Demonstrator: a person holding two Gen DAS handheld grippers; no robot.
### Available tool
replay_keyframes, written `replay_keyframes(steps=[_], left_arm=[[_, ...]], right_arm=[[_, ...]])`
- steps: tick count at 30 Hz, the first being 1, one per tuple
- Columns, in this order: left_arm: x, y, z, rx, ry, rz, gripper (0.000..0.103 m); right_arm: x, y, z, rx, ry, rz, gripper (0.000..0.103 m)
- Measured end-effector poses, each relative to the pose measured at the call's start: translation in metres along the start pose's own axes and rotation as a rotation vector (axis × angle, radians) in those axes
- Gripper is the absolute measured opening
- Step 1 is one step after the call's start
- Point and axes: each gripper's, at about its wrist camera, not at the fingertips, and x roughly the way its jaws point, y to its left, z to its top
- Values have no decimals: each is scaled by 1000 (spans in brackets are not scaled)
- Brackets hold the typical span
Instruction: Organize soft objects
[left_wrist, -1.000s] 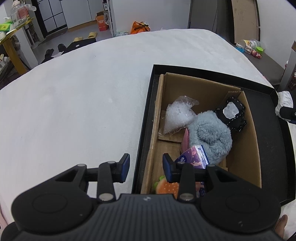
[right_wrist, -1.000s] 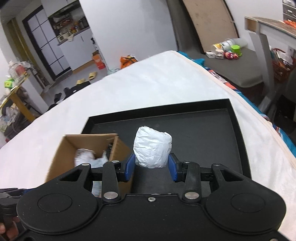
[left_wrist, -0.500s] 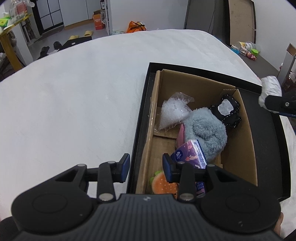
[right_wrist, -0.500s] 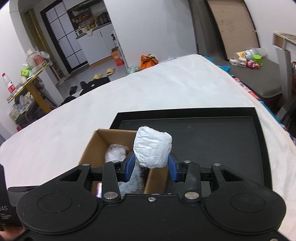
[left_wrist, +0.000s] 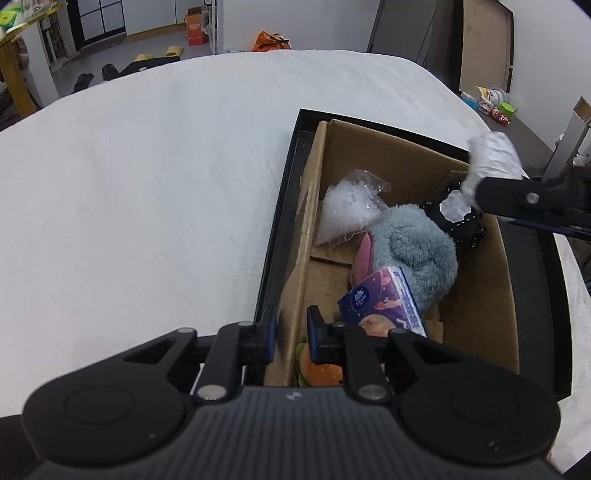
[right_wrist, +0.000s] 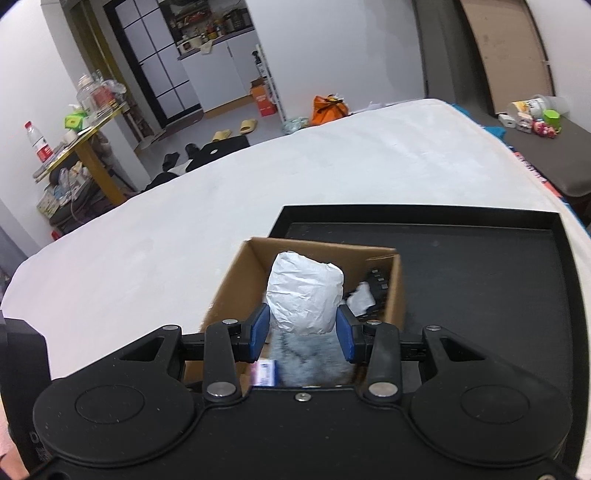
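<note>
Right now the right gripper (right_wrist: 301, 332) is clamping a crumpled white wad (right_wrist: 304, 293) btwn its blue pads, w/ the wad sitting at frame center, above the open cardboard box (right_wrist: 229, 284). In the left wrist view that same wad (left_wrist: 493, 157) is showing at the upper right edge, over the box's far right corner. The box (left_wrist: 480, 295) is resting inside a black tray (left_wrist: 280, 206) on the white surface (left_wrist: 147, 184). Inside the box, a grey plush (left_wrist: 417, 251) is lying mid-frame, a clear plastic bag (left_wrist: 349, 208) is sitting to its upper left, and a purple tissue pack (left_wrist: 382, 301) is leaning just below it. The left gripper (left_wrist: 290, 332) is sitting low center, fingers apart, straddling the box's left wall w/o clearly pinching it.
</note>
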Motion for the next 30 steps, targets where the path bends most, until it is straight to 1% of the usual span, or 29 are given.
replay_keyframes(steps=[4, 6, 8, 11, 14, 17, 18, 20, 22, 24, 28, 30], left_arm=[[1, 3, 0, -6, -5, 2, 12], [2, 5, 0, -11, -3, -4, 12], [2, 6, 0, -18, -1, -9, 12], [2, 7, 1, -17, 7, -16, 13], [1, 9, 4, -28, 23, -23, 15], [-3, 8, 5, -24, 23, -17, 16], [-6, 7, 5, -20, 19, -15, 16], [-10, 6, 8, -22, 19, -11, 17], [-15, 7, 9, -30, 18, -15, 20], [-22, 7, 10, -33, 13, -18, 27], [-37, 4, 11, -24, -4, -26, 35], [-44, 3, 10, -16, -10, -30, 39]], right_arm=[[6, 13, -2, -9, 12, 27, 39], [8, 19, -4, -16, 24, 62, 41], [10, 23, -6, -21, 35, 82, 48], [8, 22, -8, -5, 46, 68, 49], [0, 16, -9, 14, 44, 47, 49], [-12, 8, -12, 44, 41, 25, 49], [-14, 6, -12, 51, 41, 20, 50], [-22, 3, -16, 59, 33, 1, 55], [-29, 0, -18, 75, 24, -9, 59], [-35, -3, -20, 98, 19, -12, 60], [-49, -6, -28, 120, -1, -37, 68], [-55, -8, -31, 131, -6, -45, 71]])
